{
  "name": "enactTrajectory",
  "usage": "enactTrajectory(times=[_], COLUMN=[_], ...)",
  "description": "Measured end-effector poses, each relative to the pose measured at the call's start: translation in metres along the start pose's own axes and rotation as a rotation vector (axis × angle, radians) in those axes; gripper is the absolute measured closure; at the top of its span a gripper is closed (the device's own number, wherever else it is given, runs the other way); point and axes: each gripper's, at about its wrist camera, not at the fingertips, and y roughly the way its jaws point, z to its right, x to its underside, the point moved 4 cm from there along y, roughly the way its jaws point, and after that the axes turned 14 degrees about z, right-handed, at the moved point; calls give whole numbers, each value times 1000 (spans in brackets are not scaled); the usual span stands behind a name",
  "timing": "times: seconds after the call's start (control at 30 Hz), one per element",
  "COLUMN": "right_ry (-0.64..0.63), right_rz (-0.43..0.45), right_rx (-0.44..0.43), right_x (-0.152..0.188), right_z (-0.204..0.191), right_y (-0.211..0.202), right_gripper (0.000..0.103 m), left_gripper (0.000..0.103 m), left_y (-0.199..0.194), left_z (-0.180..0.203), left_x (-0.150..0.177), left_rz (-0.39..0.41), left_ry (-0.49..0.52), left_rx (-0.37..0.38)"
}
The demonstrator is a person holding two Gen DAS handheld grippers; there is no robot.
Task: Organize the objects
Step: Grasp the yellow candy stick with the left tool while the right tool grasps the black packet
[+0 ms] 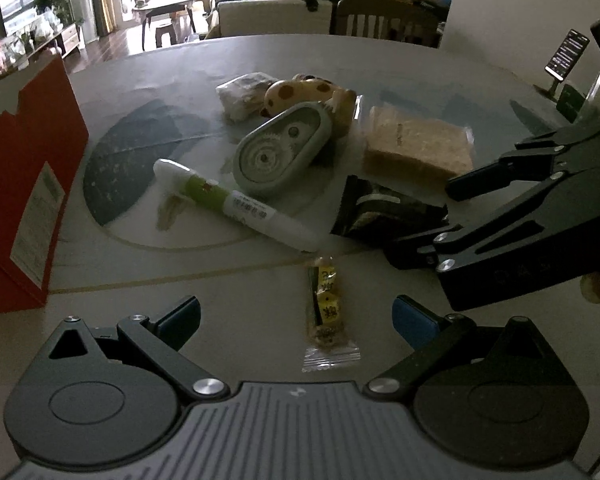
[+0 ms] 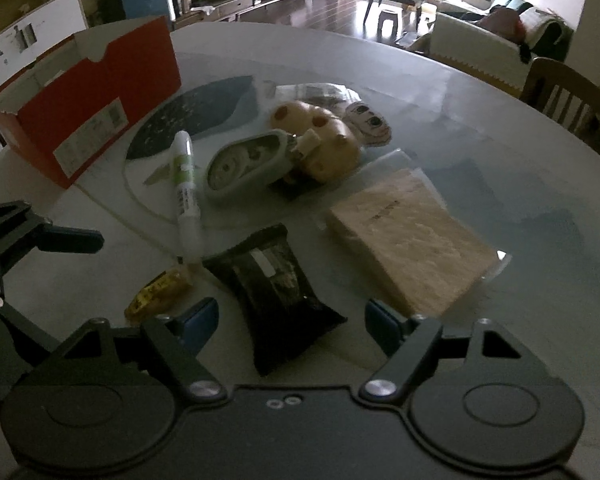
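A round tabletop [image 1: 440, 64] is seen carrying a loose cluster of small items toward its middle. The left gripper [image 1: 296, 320] is held low over the near edge with its fingers [image 1: 182, 316] spread wide and nothing between them but the small yellow wrapped candy [image 1: 327, 312] lying flat on the tabletop. The right gripper [image 2: 292, 320] is likewise opened wide and empty, with the near end of the black snack pouch [image 2: 278, 296] lying between its fingers [image 2: 384, 326]; contact cannot be told.

A white and green tube [image 1: 236, 204] is laid diagonally beside a grey oval case [image 1: 282, 148] with gears showing through its face. Behind the case a yellow spotted plush toy [image 1: 300, 94] is propped, touching it, and a clear packet [image 1: 242, 94] is set just beside the toy. A cartoon face sticker [image 2: 370, 122] is seen beside the toy in the right wrist view. A wrapped tan block of cake [image 1: 416, 146] is placed near the pouch, toward the far side.

An open red cardboard box [image 2: 96, 104] is stood at the left edge of the tabletop, well apart from the cluster.
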Motion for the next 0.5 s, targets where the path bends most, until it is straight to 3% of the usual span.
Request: enactTrajectory(times=[0.17,0.3,0.37,0.43,0.5], right_ry=[-13,-10,-8,-5,0], right_rz=[-6,-12,-20,-18,-17], right_rx=[-24,-38,-42,-44,-43], right_x=[-1,-1,-1,-2,-2], right_z=[-2,-3,-3,-2,-2], right_y=[6,10,12,13,12], right_gripper=[25,31,42,46,48], left_gripper=[3,20,28,42,48], left_y=[3,5,4,3,2], left_z=[1,6,7,9,11], left_x=[1,0,-1,-3,-4], left_rz=[-3,-1,3,7,5], left_ry=[-3,21,28,25,36], left_rx=[-14,-7,1,14,15])
